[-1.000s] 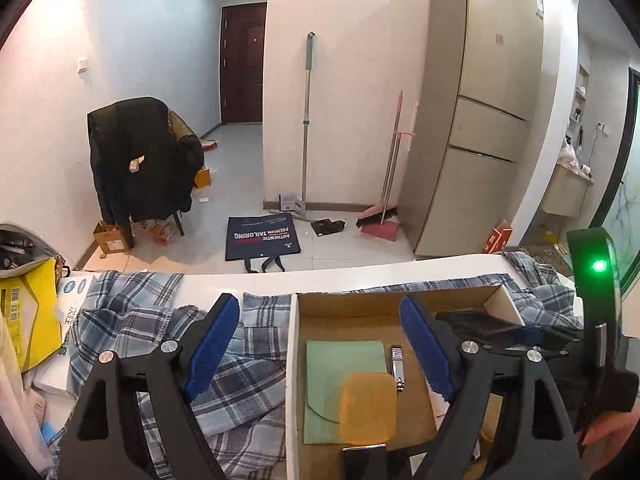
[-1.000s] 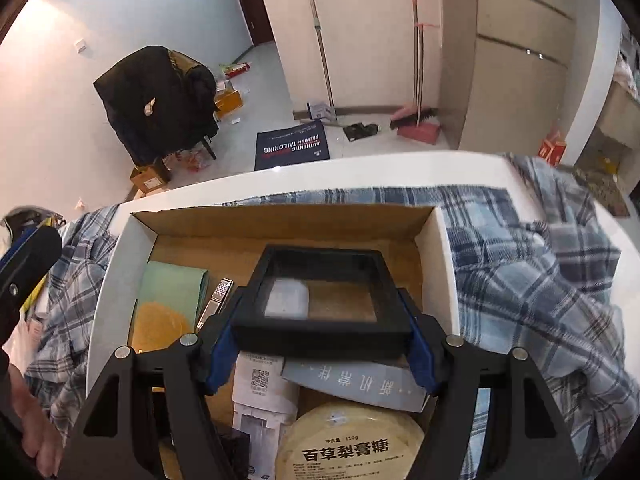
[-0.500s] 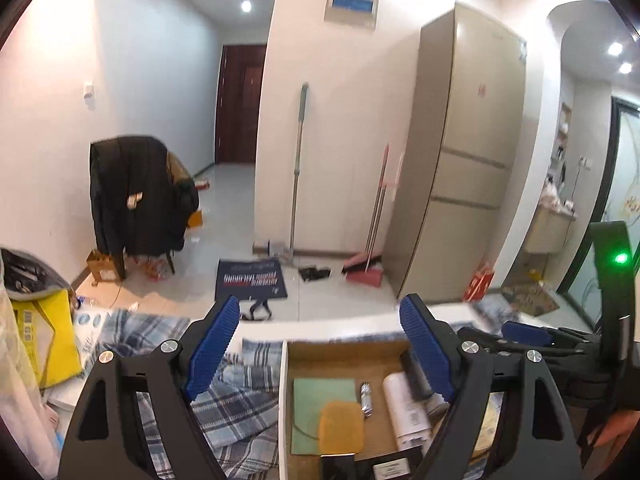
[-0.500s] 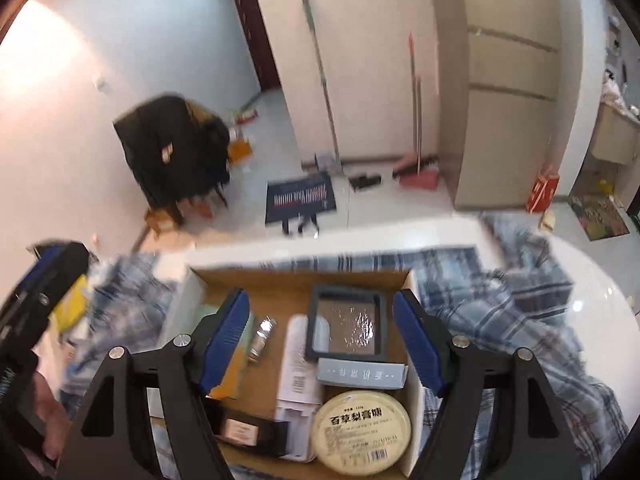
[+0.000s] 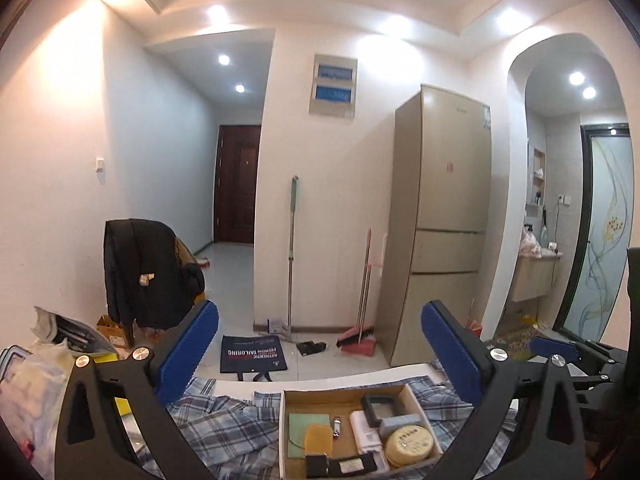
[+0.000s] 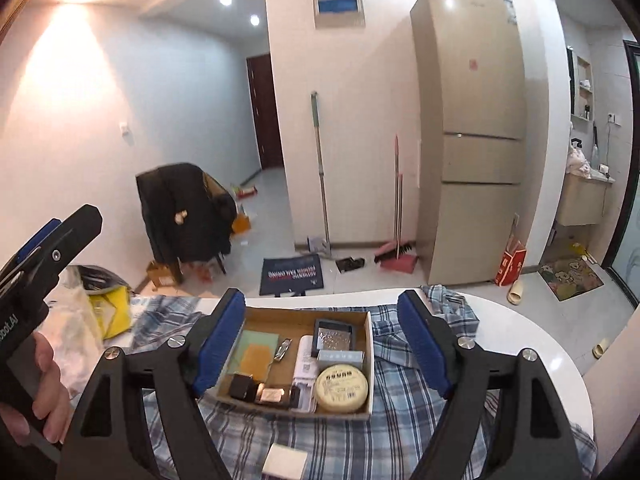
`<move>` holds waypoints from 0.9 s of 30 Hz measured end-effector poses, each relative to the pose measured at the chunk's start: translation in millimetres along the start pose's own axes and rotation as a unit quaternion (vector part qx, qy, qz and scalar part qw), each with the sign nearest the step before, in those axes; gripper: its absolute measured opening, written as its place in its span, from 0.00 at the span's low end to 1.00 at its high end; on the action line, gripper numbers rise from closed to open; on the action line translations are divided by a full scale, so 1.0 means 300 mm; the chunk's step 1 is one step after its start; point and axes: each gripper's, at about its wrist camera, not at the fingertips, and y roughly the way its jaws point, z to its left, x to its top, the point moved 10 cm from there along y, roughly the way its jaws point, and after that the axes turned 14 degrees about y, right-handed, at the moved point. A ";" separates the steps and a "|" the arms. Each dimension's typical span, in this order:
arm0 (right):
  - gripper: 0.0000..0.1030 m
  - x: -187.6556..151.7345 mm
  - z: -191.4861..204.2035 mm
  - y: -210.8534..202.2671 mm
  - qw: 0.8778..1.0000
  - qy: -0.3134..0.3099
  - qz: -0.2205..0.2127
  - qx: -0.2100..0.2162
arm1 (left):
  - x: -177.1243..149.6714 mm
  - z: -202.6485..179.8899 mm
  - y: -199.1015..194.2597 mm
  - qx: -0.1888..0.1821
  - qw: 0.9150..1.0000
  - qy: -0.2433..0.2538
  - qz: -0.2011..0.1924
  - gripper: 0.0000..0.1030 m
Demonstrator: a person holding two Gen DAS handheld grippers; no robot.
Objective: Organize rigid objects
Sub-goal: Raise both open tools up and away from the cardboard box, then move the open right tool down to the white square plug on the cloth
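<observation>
A cardboard box point(image 6: 366, 364) sits on a plaid cloth point(image 6: 420, 412) on a white table; it also shows in the left wrist view point(image 5: 344, 395). Inside lie a black square frame point(image 6: 334, 334), a round yellow tin point(image 6: 341, 387), a green sheet point(image 6: 258, 340), an orange pad point(image 6: 255, 360), a nail clipper point(image 6: 283, 349) and small boxes. My right gripper point(image 6: 322, 344) is open and empty, held high above and in front of the box. My left gripper point(image 5: 320, 360) is open and empty, also raised well above the table.
A small white card point(image 6: 285, 460) lies on the cloth near the front edge. Yellow and white bags point(image 5: 36, 380) crowd the table's left end. Beyond the table stand a fridge point(image 6: 472, 152), a mop and broom, and a chair draped with a black coat point(image 6: 184, 216).
The right gripper let go of the black frame, which now lies in the box. Both grippers have pulled up and back from the box, so the room fills the views.
</observation>
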 end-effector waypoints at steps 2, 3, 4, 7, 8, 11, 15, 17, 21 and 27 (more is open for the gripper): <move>0.76 -0.016 -0.026 -0.047 1.000 -0.003 -0.008 -0.004 | -0.010 -0.019 -0.060 -0.008 1.000 0.000 -0.005 1.00; 0.76 -0.027 -0.042 -0.065 1.000 -0.004 -0.009 -0.008 | -0.022 -0.029 -0.088 -0.007 1.000 0.001 -0.005 1.00; 0.76 -0.041 -0.062 -0.078 1.000 -0.002 -0.008 -0.016 | -0.034 -0.036 -0.105 -0.006 1.000 0.001 -0.002 1.00; 0.76 -0.078 -0.102 -0.106 1.000 0.001 -0.003 -0.024 | -0.074 -0.067 -0.148 -0.012 1.000 0.007 0.013 1.00; 0.76 -0.089 -0.115 -0.117 1.000 0.002 -0.003 -0.026 | -0.087 -0.078 -0.162 -0.014 1.000 0.008 0.015 1.00; 0.76 -0.115 -0.145 -0.145 1.000 0.002 -0.005 -0.030 | -0.124 -0.115 -0.187 -0.019 0.999 0.010 0.025 1.00; 0.76 -0.161 -0.175 -0.151 0.999 -0.004 -0.002 -0.036 | -0.183 -0.178 -0.186 -0.030 0.998 0.019 0.047 1.00; 0.76 -0.185 -0.195 -0.141 0.999 -0.007 -0.001 -0.042 | -0.223 -0.200 -0.173 -0.035 0.997 0.021 0.058 1.00; 0.76 -0.228 -0.242 -0.111 0.999 -0.006 0.003 -0.045 | -0.303 -0.258 -0.133 -0.050 0.995 0.026 0.086 1.00; 0.76 -0.319 -0.294 -0.014 0.998 -0.006 0.052 -0.034 | -0.507 -0.336 -0.071 -0.082 0.977 0.044 0.191 1.00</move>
